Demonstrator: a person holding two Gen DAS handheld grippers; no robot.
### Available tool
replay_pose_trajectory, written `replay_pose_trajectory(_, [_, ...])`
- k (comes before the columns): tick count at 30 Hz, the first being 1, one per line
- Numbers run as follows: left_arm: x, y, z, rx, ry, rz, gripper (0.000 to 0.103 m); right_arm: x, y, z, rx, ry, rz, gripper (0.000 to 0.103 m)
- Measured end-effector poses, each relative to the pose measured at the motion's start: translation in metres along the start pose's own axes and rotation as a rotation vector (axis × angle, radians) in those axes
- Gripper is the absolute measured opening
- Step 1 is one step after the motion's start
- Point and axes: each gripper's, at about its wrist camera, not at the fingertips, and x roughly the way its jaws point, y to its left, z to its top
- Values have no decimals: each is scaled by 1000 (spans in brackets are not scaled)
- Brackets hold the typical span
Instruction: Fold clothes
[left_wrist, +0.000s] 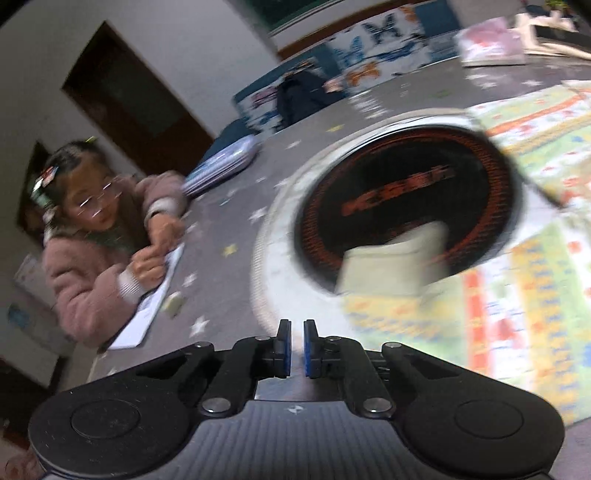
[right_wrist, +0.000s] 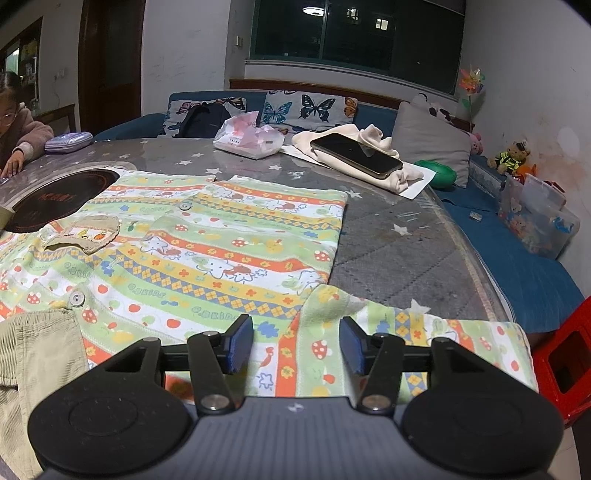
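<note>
1. Two grippers in view, one per wrist camera. The left gripper (left_wrist: 297, 341) has its blue pads drawn together with only a slit between them, and nothing is caught there; the jaws have just been closing.
2. The right gripper (right_wrist: 297, 343) has its jaws apart. A sleeve (right_wrist: 436, 332) of the patterned shirt (right_wrist: 221, 254) lies under the gap; the pads do not press on it.
3. The shirt lies spread flat on the grey star-printed table (right_wrist: 399, 236), buttons up, striped green, yellow and orange with mushrooms and elephants. Its beige corduroy collar (right_wrist: 85, 236) sits near the round black hotplate (right_wrist: 59, 201) set into the tabletop.
4. More beige corduroy cloth (right_wrist: 33, 354) lies at the near left edge, touching the shirt.
5. Left view is blurred: hotplate ahead of the shut pads, a beige piece (left_wrist: 395, 254) overlapping its rim, the shirt to the right.
6. At the far side of the table: a phone (right_wrist: 356, 155) resting on cream folded cloth (right_wrist: 369, 142), and a pink-white packet (right_wrist: 249, 138).
7. A person in a pink fleece (left_wrist: 96, 266) leans on the table at the left, hands on a white sheet (left_wrist: 147, 306).
</note>
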Motion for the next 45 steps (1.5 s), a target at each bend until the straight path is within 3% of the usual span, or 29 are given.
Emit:
replay_pose_trajectory(1, [3,5,-1,-13,11,24,8,0,0,0,0,0,0,53])
replay_pose_trajectory(4, [0,25,-1,-109,21,-11,11,0,2,1,-5,0,3,53])
replay_pose_trajectory(6, [-14,30,0,-147,-13,-90,11,0,3,1,-9,1,4,56])
replay_pose_trajectory(9, [-37,16,4,-112,-69,-208,18,-1,6,3,-16,1,5,57])
replay_pose_trajectory(11, [-51,2,6,-81,-101,-276,33,-2,9,5,-15,-1,7,57])
replay_pose_trajectory(14, [-65,-23,9,-34,-134,-351,45,-6,17,9,-24,-10,32,57])
replay_pose_trajectory(19, [-73,-36,11,-41,-127,-449,49,-8,50,22,-95,-5,153,57])
replay_pose_trajectory(24, [-83,-16,15,-82,-143,-436,55,-2,108,41,-203,4,350,56])
replay_pose_trajectory(27, [-96,2,20,-113,-185,-416,64,6,147,53,-256,8,453,55])
replay_pose_trajectory(29, [-105,15,21,-131,-222,-392,77,9,178,61,-281,14,526,54])
replay_pose_trajectory(32, [-109,32,18,-176,-245,-352,83,14,217,68,-310,22,594,53])
replay_pose_trajectory(38, [-91,48,5,-216,-215,-349,81,16,256,65,-371,46,599,52])
replay_pose_trajectory(45, [-59,22,0,-188,-166,-435,68,11,247,65,-415,48,502,52])
